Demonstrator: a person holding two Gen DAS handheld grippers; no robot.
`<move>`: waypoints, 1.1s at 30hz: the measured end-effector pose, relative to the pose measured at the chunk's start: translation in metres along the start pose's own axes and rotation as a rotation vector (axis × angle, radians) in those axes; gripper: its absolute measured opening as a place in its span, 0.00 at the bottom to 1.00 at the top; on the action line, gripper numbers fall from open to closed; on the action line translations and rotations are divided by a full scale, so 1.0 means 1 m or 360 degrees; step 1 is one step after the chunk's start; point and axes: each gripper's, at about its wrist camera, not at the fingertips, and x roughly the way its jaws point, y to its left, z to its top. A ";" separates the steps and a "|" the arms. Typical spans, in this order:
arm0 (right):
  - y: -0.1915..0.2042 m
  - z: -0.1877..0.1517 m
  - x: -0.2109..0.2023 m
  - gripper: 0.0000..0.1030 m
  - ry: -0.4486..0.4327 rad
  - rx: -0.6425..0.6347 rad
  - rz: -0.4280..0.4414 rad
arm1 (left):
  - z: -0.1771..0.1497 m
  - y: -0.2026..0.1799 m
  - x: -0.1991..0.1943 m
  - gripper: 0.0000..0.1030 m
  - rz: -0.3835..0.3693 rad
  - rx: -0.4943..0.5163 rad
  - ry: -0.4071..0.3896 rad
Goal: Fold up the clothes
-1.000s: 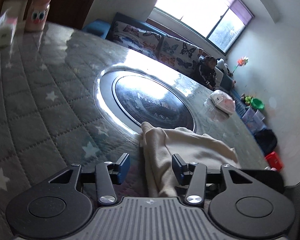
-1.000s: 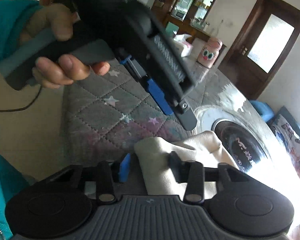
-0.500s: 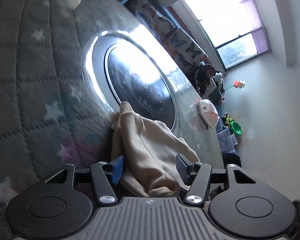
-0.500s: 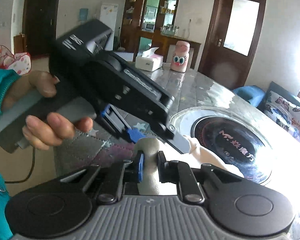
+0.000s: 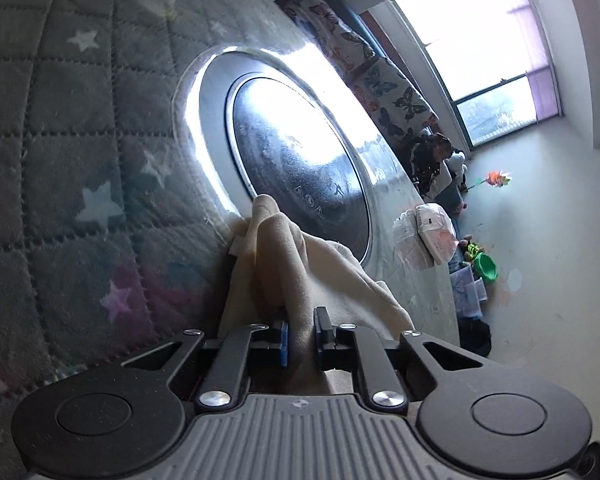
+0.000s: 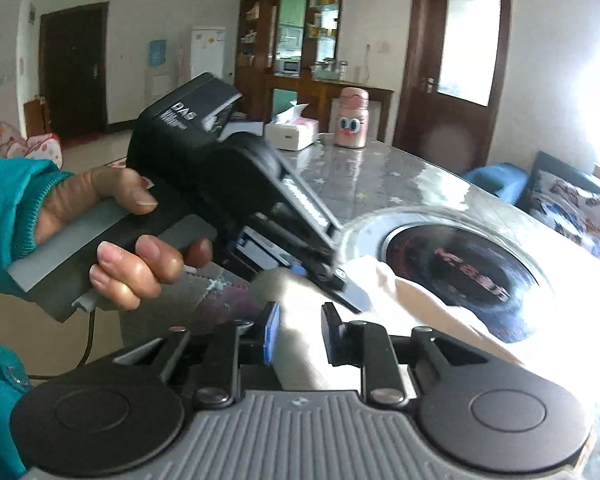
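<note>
A cream garment [image 5: 300,264] lies bunched on the quilted grey star-patterned table cover [image 5: 60,160], beside the round glass cooktop [image 5: 296,168]. My left gripper [image 5: 300,338] is shut on a fold of this garment. In the right wrist view the same cream garment [image 6: 412,300] runs between the fingers of my right gripper [image 6: 300,338], which are closed onto the cloth. The left gripper's body [image 6: 220,184], held by a hand in a teal sleeve, sits just ahead of the right gripper over the same cloth.
A tissue box [image 6: 292,134] and a pink cartoon bottle [image 6: 352,118] stand at the table's far end. A white packet [image 5: 436,232] lies past the cooktop. A butterfly-print sofa [image 5: 380,80] stands beyond the table.
The left gripper has closed from open onto the garment fold. The right gripper, tightly shut half a second ago, now shows a wider gap with cloth in it.
</note>
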 end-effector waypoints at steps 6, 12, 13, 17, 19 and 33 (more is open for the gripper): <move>-0.049 -0.022 -0.029 0.23 0.0048 0.0267 -0.0306 | -0.002 -0.006 -0.002 0.13 0.0036 0.0118 -0.0019; -0.107 -0.062 -0.045 0.30 0.0128 0.0551 -0.0622 | -0.004 -0.019 -0.001 0.13 0.0090 0.0247 -0.0043; -0.116 -0.070 -0.045 0.31 0.0131 0.0609 -0.0651 | -0.004 -0.022 0.000 0.13 0.0098 0.0268 -0.0046; -0.141 -0.095 -0.046 0.35 0.0119 0.0780 -0.0696 | -0.005 -0.031 0.001 0.13 0.0128 0.0361 -0.0056; -0.151 -0.104 -0.046 0.36 0.0107 0.0863 -0.0695 | -0.005 -0.036 0.003 0.13 0.0143 0.0399 -0.0059; -0.143 -0.102 -0.053 0.10 -0.0007 0.0922 -0.0657 | -0.005 -0.074 0.009 0.12 0.0190 0.0659 -0.0094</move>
